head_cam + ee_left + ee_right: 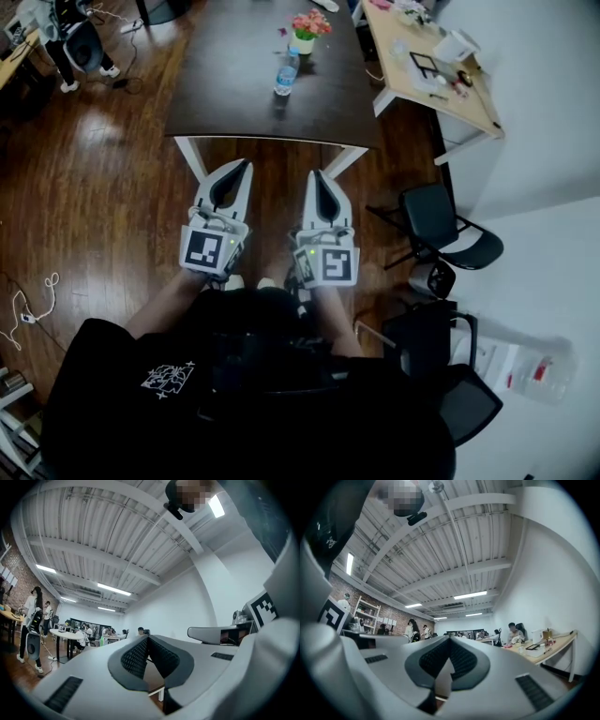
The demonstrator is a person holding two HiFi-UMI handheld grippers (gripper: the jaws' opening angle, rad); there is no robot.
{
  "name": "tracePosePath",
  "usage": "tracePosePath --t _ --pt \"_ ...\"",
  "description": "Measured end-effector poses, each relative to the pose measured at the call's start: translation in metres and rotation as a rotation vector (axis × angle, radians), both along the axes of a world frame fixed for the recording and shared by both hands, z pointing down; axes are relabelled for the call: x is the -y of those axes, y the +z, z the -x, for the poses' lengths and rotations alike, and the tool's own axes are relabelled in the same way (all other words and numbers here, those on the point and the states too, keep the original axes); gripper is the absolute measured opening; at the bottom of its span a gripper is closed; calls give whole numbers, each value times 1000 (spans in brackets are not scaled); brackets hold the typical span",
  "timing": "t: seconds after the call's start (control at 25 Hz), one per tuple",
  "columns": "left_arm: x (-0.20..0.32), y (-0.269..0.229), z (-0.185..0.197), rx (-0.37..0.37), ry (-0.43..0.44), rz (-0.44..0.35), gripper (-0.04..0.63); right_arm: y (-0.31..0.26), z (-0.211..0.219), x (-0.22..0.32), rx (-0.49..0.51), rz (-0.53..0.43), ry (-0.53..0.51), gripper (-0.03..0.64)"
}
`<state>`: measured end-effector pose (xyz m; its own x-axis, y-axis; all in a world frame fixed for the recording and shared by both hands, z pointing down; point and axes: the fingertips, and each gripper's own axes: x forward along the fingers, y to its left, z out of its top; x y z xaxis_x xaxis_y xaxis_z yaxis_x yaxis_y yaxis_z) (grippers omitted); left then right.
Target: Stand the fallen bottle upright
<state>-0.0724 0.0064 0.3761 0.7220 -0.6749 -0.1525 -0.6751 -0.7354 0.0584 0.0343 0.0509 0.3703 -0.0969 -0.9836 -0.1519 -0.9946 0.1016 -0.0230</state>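
Note:
A clear plastic bottle (285, 74) with a blue label stands upright on the dark table (234, 84), next to a small pot of pink flowers (306, 28). My left gripper (245, 167) and right gripper (317, 176) are held side by side over the wooden floor, just short of the table's near edge. Both point toward the table. In the left gripper view the left gripper (147, 638) has its dark ribbed pads pressed together with nothing between them. The right gripper (450, 638) looks the same in its own view. The bottle shows in neither gripper view.
White table legs (194, 156) stand just ahead of the grippers. A light wooden desk (441, 70) with clutter is at the right. Black chairs (441, 220) stand on the right side. A person (75, 42) stands far left, and cables (28, 305) lie on the floor.

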Motion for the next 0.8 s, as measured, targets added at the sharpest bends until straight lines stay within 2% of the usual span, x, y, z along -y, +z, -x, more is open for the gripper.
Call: tracePosePath --t 0.28,0.8 --pt "-24 -13 -9 -3 -37 -10 -2 -10 -3 -18 27 -6 -57 9" --pt "-36 -17 -15 2 -41 -19 -2 -8 -4 -27 31 -3 -72 9"
